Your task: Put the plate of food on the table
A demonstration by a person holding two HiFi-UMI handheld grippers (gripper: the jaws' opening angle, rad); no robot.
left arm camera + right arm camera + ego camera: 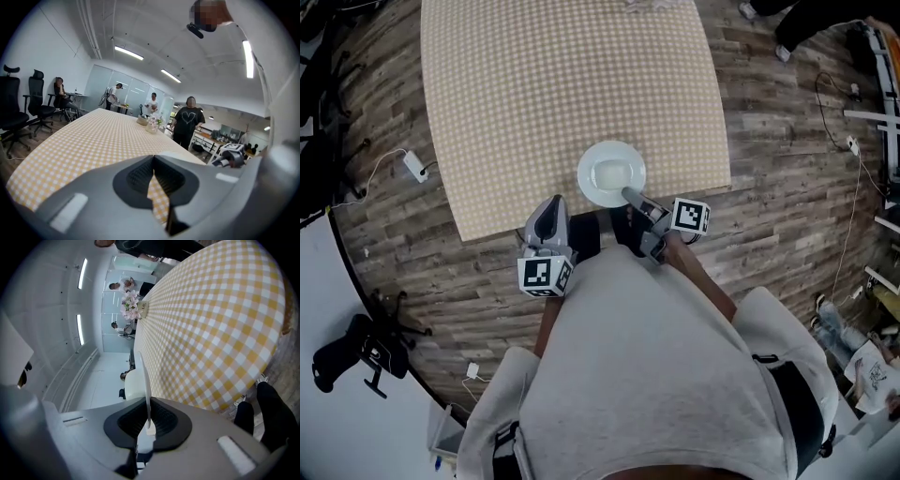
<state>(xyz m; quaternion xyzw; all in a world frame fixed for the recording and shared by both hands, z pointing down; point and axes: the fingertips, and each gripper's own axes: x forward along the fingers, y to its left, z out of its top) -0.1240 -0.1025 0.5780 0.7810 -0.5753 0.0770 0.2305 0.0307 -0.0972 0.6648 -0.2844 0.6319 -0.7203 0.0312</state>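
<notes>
I'm lowering the round white plate (611,173) over the yellow-checked counter (534,94), its rim pinched in my right tool (149,427). My left tool (152,180) is closed and empty. Next I should set it flat, then release.

Glossy, smooth plate (587,169); matt checked tablecloth (534,94); wood-plank floor (769,216).
</notes>
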